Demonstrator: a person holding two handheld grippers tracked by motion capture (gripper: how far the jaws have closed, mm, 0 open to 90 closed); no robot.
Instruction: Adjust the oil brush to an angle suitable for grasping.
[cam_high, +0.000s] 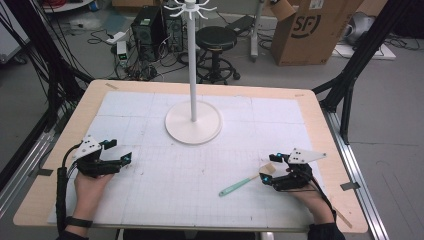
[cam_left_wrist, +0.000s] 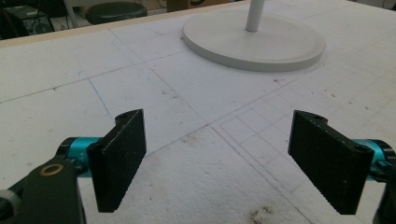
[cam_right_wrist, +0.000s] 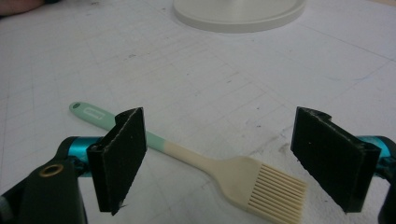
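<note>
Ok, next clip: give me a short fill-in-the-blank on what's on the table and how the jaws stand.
1. The pastry brush lies flat between the jaws of the ____ gripper.
2. The brush handle's far end is coloured ____.
3. The left gripper has its jaws ____, with nothing between them.
4. The white stand rests on a ____ base.

Missing words: right; green; open; round

One pastry brush (cam_high: 246, 183) lies on the table (cam_high: 320, 115). One white hanger stand (cam_high: 193, 70) rises from its round base. Two handheld grippers are present, a left gripper (cam_high: 118, 151) and a right gripper (cam_high: 270, 169) (each with two black jaws, spread apart). Behind the table: one black stool (cam_high: 216, 42) and one cardboard box (cam_high: 312, 27).
</note>
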